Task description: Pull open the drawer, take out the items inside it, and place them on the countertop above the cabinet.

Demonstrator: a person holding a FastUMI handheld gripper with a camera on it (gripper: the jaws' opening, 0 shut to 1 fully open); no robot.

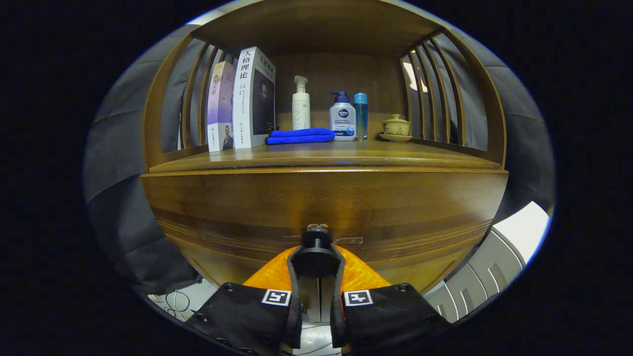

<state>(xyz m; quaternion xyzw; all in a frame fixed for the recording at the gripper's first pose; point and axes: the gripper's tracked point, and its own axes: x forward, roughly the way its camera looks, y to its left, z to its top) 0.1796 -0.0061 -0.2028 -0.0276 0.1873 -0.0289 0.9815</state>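
- Gripper view: the gripper (317,257) has its two fingers (295,262) narrowed around the dark drawer knob (317,238), both seeming to press its sides, a grip suited to pulling.
- The drawer front (324,207) sits flush with the cabinet, so the drawer is judged unopened and its contents hidden.
- The countertop (346,154) above already carries books (242,101), a folded blue cloth (300,136), bottles (342,117) and a lidded cup (396,126) toward the back; its bare front edge could take the items.

Staged home corner in a recording booth: wooden cabinet (321,198) with slatted sides, its surface (321,154) holding upright books (242,101), pump bottles (342,117), folded blue cloth (300,135), small lidded teacup on saucer (396,127). Black cloth wall (123,163) around it, cables on floor (175,301).
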